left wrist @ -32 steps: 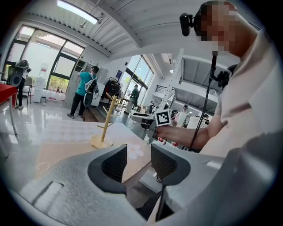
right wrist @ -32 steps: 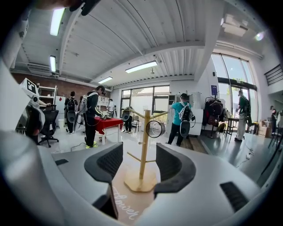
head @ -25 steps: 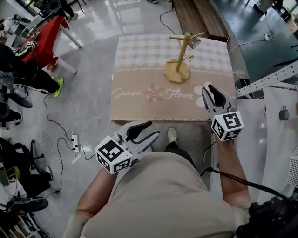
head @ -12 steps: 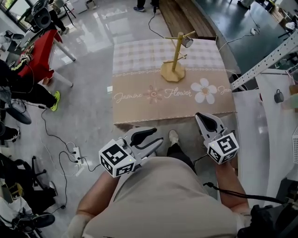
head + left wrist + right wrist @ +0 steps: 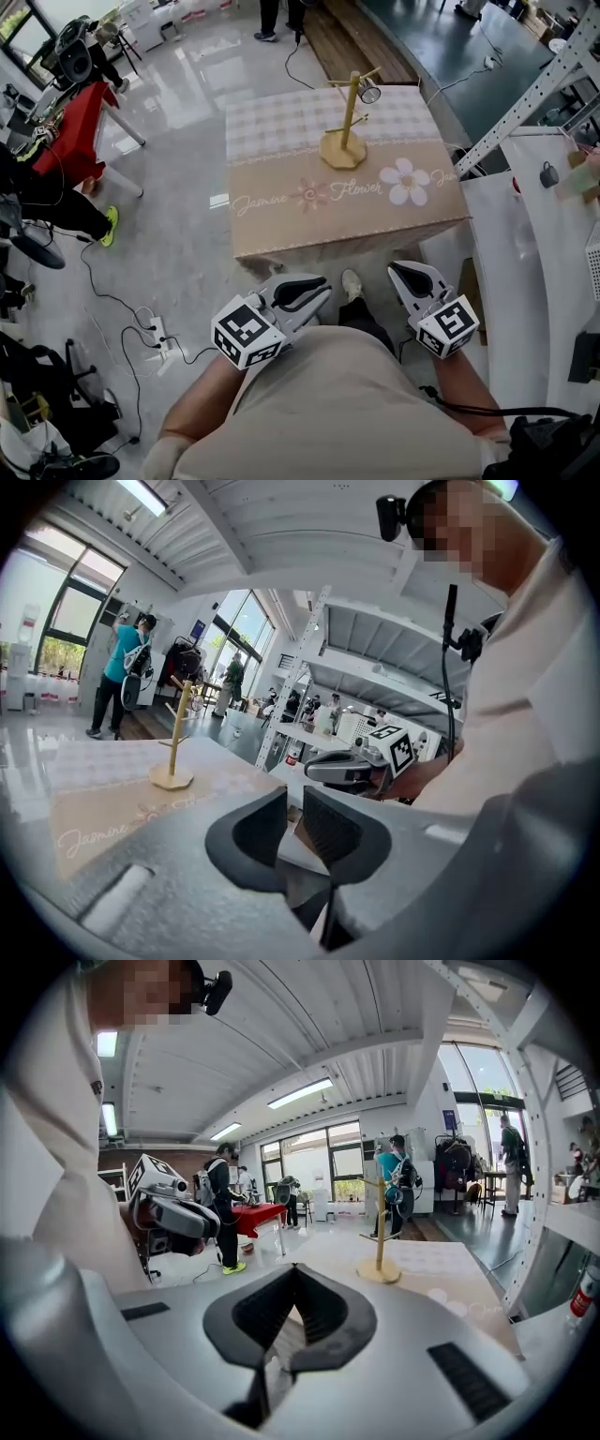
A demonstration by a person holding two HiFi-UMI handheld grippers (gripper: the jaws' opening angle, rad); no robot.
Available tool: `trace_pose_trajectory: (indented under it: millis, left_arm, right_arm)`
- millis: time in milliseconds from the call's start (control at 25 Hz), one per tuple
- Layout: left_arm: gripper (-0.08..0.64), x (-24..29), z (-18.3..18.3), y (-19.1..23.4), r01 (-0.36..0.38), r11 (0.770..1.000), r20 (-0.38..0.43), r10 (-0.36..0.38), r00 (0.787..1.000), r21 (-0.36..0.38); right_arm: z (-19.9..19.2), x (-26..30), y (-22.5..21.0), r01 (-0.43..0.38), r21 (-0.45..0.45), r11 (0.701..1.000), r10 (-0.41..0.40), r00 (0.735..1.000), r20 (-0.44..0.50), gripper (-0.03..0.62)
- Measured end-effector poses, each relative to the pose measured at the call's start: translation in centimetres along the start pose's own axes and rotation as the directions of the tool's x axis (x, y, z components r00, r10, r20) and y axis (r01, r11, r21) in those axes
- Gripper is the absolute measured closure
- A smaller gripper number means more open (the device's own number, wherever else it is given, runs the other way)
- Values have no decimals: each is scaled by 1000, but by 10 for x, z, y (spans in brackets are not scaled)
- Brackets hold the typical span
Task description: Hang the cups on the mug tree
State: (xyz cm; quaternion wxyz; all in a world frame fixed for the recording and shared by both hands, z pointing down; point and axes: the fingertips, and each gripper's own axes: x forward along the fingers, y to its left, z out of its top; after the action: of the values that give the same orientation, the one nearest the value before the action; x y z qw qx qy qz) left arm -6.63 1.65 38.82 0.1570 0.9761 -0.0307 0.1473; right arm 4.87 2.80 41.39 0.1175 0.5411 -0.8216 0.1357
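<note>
Wooden mug tree (image 5: 344,122) stands upright, well ahead, midway between tools; right tool (image 5: 395,271) shut, empty; left tool (image 5: 324,287) just narrowed, gap empty.

The small metallic cup (image 5: 370,93) at an upper arm of the pale wooden mug tree (image 5: 348,117) is too small to show its handle or how it hangs. The beige flowered tablecloth (image 5: 309,225) hides the table beneath it.

Beige checked-and-flowered tablecloth (image 5: 281,202), pale wooden mug tree (image 5: 343,148), red table (image 5: 73,131)
</note>
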Motion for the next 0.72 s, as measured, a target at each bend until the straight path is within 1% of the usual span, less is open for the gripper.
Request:
trace_pose_trajectory:
  millis: [80, 160, 440, 720]
  left_arm:
    - [532, -4, -5, -2, -9, 1000, -8, 9, 1000, 14]
    - [551, -8, -10, -6, -14, 1000, -14, 14, 1000, 21]
    - [552, -22, -18, -16, -8, 1000, -11, 8, 1000, 10]
    - [552, -25, -25, -20, 6, 1000, -24, -6, 1000, -1]
  right_arm:
    - [-3, -4, 9, -2, 1, 1000, 2, 1000, -4, 578]
    - [-6, -8, 18, -3, -2, 1000, 3, 1000, -9, 578]
    - [-4, -18, 40, -14, -14, 1000, 14, 1000, -20, 578]
    - [-5, -19, 48, -20, -17, 1000, 20, 1000, -23, 578]
